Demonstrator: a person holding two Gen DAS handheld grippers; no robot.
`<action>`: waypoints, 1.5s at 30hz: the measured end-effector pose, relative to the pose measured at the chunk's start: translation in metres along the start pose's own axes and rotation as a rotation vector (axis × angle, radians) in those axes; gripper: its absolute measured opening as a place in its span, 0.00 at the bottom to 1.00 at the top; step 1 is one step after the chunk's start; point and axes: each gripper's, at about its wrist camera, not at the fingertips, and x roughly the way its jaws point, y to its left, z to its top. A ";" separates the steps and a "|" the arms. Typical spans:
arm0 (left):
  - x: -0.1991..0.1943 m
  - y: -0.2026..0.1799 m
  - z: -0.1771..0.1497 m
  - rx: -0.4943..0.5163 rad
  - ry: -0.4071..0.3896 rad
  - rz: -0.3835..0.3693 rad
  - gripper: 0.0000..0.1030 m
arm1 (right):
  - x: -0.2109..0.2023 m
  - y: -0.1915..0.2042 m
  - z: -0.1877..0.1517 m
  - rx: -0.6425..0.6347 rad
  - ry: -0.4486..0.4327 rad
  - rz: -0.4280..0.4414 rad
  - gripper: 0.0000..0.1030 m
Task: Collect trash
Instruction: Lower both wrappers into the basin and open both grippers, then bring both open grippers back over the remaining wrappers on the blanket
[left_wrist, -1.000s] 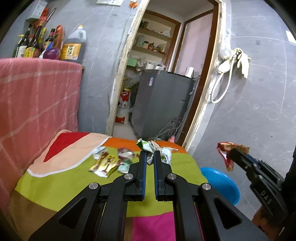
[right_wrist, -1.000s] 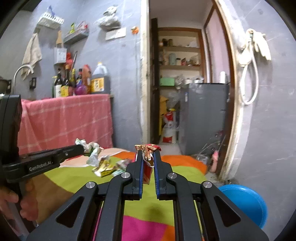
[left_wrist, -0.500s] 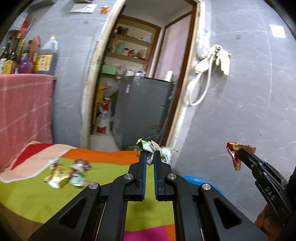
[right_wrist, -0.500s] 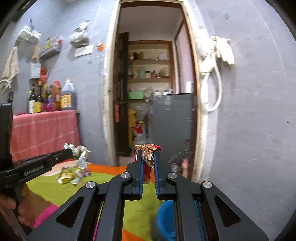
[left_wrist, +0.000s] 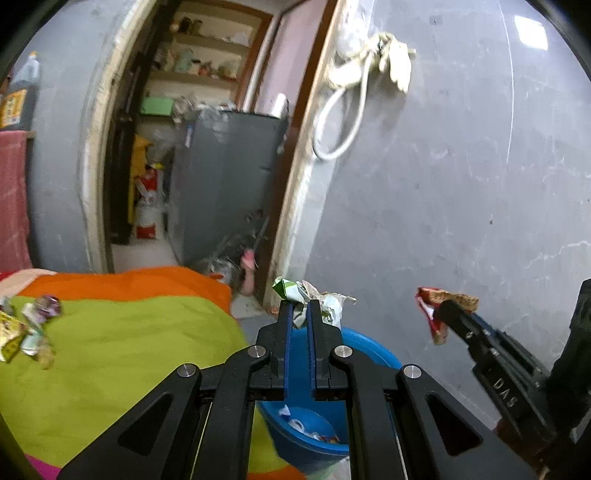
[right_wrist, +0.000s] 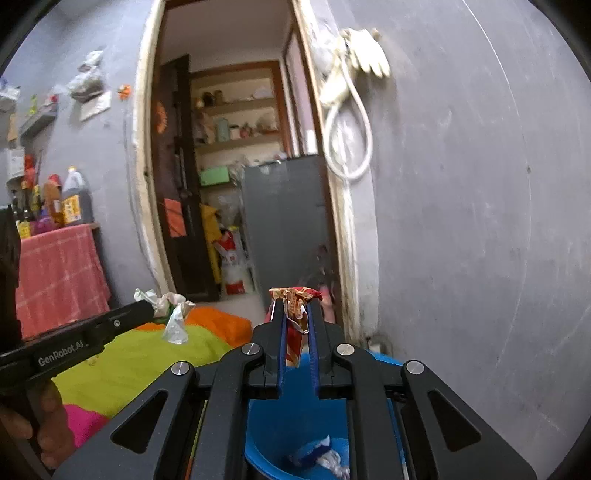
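Note:
My left gripper (left_wrist: 300, 308) is shut on a crumpled green-and-white wrapper (left_wrist: 314, 297), held above the rim of a blue bucket (left_wrist: 365, 349). That gripper and wrapper (right_wrist: 173, 314) also show in the right wrist view. My right gripper (right_wrist: 296, 308) is shut on a crumpled red-and-gold wrapper (right_wrist: 295, 306), held over the blue bucket (right_wrist: 291, 424). The same wrapper (left_wrist: 439, 306) shows at the right of the left wrist view. The bucket holds a few pieces of trash (right_wrist: 321, 458). More wrappers (left_wrist: 26, 332) lie on the bright cloth (left_wrist: 122, 350) at the left.
The bucket stands on the floor against the cloth-covered table's right end, next to a grey wall (left_wrist: 461, 184). Behind is a doorway with a grey cabinet (left_wrist: 229, 177). A white hose and gloves (left_wrist: 365, 74) hang on the wall. A pink-cloth counter with bottles (right_wrist: 55, 206) stands left.
Both grippers have swung right, away from the wrapper pile on the cloth, to above the blue bucket. Each still holds its wrapper.

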 end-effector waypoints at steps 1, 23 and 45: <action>0.007 -0.002 -0.001 0.001 0.019 -0.008 0.05 | 0.003 -0.004 -0.004 0.007 0.012 -0.004 0.08; 0.111 -0.010 -0.030 -0.018 0.321 -0.027 0.06 | 0.059 -0.051 -0.041 0.136 0.221 -0.069 0.17; 0.054 0.012 -0.005 -0.043 0.143 0.065 0.60 | 0.024 -0.032 -0.010 0.104 0.063 -0.075 0.50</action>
